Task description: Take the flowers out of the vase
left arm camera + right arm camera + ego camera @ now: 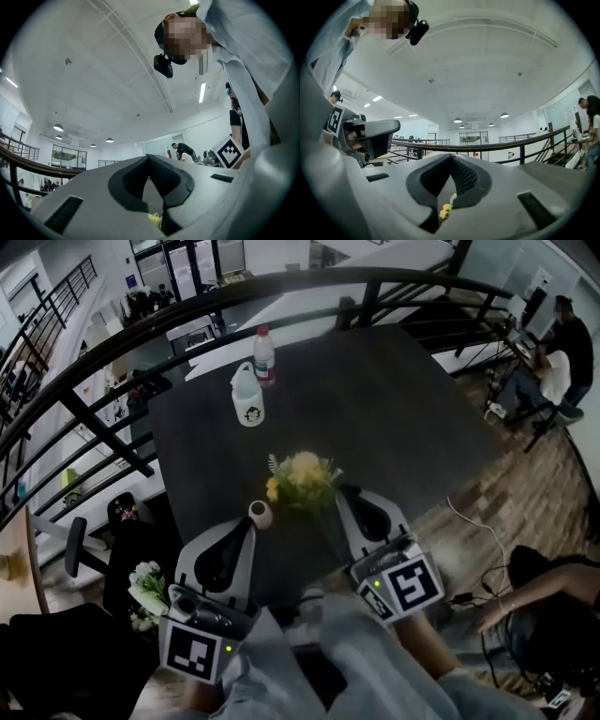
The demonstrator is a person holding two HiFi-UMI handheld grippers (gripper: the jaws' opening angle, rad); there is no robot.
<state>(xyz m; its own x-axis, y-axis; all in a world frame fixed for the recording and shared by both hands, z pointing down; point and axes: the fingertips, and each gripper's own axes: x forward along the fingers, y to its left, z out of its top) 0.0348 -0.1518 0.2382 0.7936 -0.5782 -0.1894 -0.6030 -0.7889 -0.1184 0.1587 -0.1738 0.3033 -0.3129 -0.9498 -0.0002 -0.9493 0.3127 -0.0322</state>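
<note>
On the dark table (394,409) a small white vase (261,514) stands with an empty mouth. Just right of it is a bunch of yellow flowers (302,479) with green leaves, clear of the vase. My right gripper (342,491) reaches it from the right, shut on the stems. In the right gripper view the pads meet at the tip of the right gripper (451,157), and the flowers (446,211) and a pale sprig show in the gap below. My left gripper (251,526) is shut with its tip beside the vase. In its own view the left gripper (149,157) holds nothing.
A white jug (248,399) and a plastic bottle (264,354) stand at the table's far left. White flowers (148,589) lie off the table's left edge beside the left gripper. A dark railing (112,352) curves behind. People sit at the right (553,362).
</note>
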